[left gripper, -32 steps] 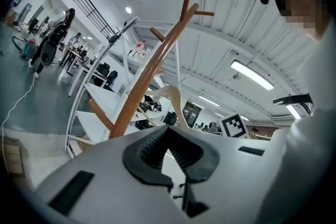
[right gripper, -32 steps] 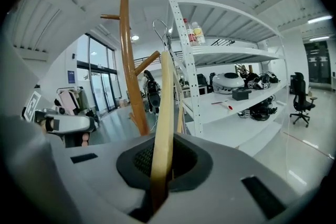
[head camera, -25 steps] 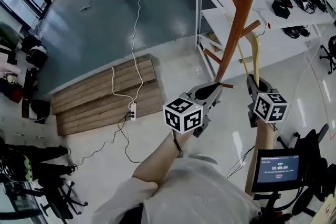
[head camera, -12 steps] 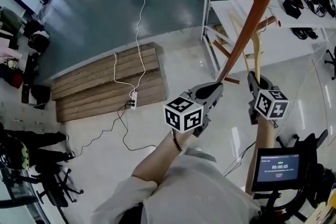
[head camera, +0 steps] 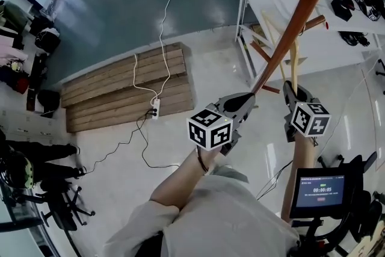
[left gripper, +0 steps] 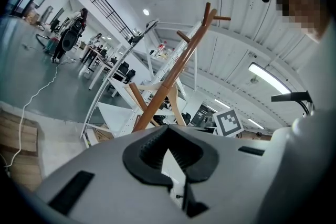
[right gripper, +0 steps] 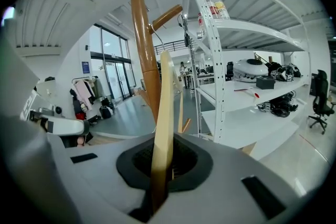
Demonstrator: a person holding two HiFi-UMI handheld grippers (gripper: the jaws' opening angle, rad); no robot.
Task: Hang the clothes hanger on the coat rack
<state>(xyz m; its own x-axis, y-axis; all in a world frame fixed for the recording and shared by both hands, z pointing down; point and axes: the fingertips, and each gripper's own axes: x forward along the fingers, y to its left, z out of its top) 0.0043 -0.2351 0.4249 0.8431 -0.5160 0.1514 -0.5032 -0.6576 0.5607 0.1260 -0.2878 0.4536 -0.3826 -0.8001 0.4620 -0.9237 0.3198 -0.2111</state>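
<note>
The brown wooden coat rack [head camera: 292,27] leans up across the head view's upper right; its pegs show in the left gripper view [left gripper: 178,68] and the right gripper view [right gripper: 140,34]. My right gripper [head camera: 291,93] is shut on a pale wooden clothes hanger [head camera: 293,60], just right of the rack's pole. In the right gripper view the hanger [right gripper: 164,107] rises straight up out of the right gripper [right gripper: 163,165]. My left gripper [head camera: 242,103] points at the pole's lower part. Its jaws [left gripper: 170,152] look shut, with nothing between them. The hanger's hook is hidden.
White metal shelving [head camera: 260,6] stands right behind the rack, with gear on its shelves [right gripper: 265,78]. A wooden pallet [head camera: 114,93] and a power strip with a white cable [head camera: 156,107] lie on the floor to the left. A screen on a stand [head camera: 319,191] sits at lower right.
Both grippers have sunk a little alongside the pole, the hanger going down with the right one. The right gripper's hold is unchanged.
</note>
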